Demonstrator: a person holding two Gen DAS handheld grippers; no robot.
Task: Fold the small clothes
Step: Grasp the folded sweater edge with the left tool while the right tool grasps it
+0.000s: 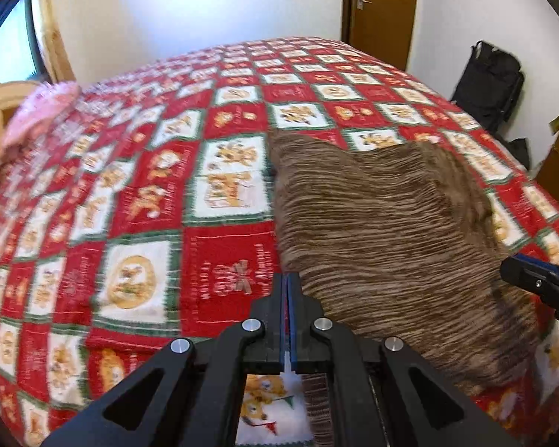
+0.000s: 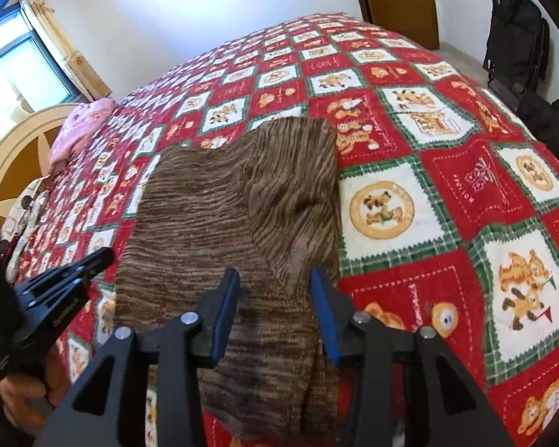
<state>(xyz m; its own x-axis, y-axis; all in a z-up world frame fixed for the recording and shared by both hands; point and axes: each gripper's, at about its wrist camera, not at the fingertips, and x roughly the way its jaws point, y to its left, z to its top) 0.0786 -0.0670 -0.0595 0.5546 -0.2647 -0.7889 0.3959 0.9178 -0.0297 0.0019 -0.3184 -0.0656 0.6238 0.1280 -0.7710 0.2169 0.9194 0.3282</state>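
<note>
A brown striped knit garment (image 1: pixel 384 223) (image 2: pixel 242 193) lies folded flat on the red, white and green patchwork quilt (image 1: pixel 130 186) (image 2: pixel 447 193) of a bed. My left gripper (image 1: pixel 289 279) is shut, pads together, with nothing showing between them, just off the garment's left edge; in the right wrist view the left gripper (image 2: pixel 104 255) pokes in from the left. My right gripper (image 2: pixel 275 275) hangs open over the garment's near part, its blue pads (image 2: pixel 227 313) apart and clear of the cloth. The right gripper (image 1: pixel 507 268) enters the left wrist view at the right edge.
A pink garment (image 1: pixel 44 108) (image 2: pixel 82 126) lies at the bed's far left by a cream headboard (image 2: pixel 15 149). A patterned cloth (image 2: pixel 26 208) lies nearer. A black bag (image 1: pixel 492 82) (image 2: pixel 514 37) stands by the wall near a wooden door (image 1: pixel 384 7). A hand (image 2: pixel 22 391) holds the left gripper.
</note>
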